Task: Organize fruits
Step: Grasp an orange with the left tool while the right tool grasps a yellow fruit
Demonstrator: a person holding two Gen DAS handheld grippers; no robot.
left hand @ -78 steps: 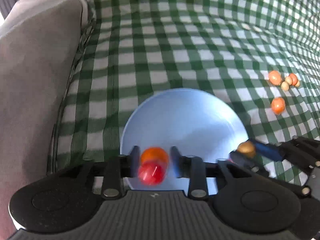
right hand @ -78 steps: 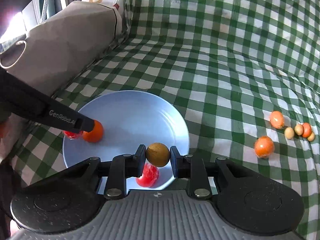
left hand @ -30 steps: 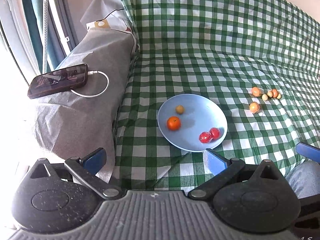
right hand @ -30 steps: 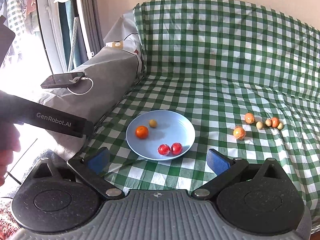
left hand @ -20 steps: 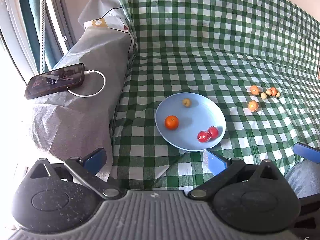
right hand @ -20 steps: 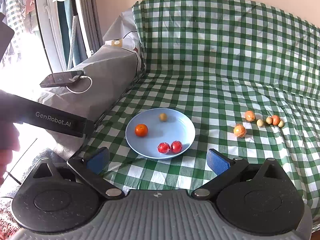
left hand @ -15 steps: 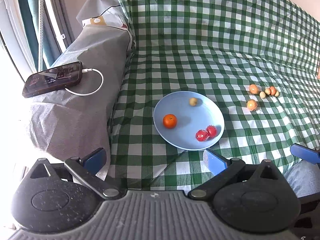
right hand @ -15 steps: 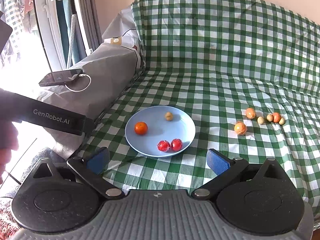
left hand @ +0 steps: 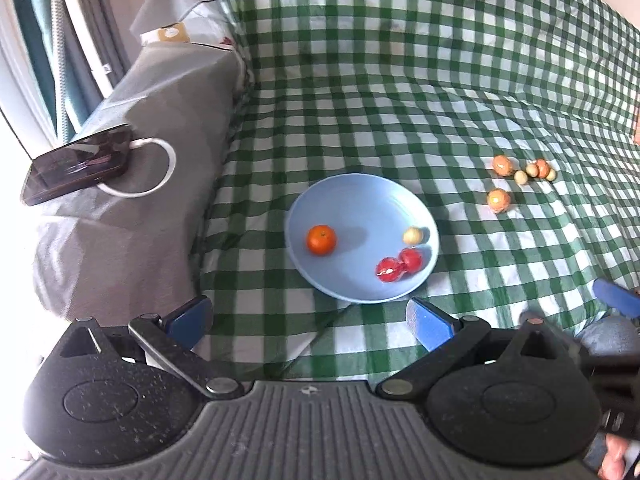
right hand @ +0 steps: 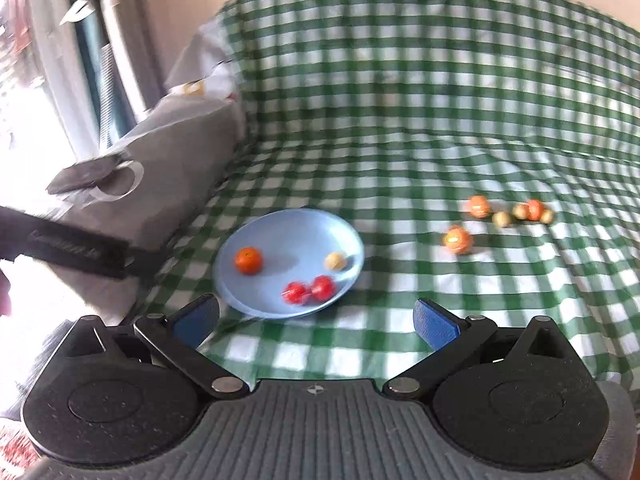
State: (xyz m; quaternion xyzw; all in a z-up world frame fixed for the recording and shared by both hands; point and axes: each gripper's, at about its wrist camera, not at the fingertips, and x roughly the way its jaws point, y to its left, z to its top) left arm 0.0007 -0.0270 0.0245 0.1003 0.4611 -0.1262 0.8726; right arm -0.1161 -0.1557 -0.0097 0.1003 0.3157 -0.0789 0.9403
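Beyond left hand-held gripper (left hand: 308, 318): blue plate (left hand: 352, 204).

Both hand-held grippers released their fruit and withdrew; the tan fruit (left hand: 412, 235) rolled toward the red pair (left hand: 398, 266).

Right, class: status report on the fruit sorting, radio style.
Both hand-held grippers open, empty: left, right. Plate holds four fruits. Six loose fruits on the cloth. Nothing in the way.
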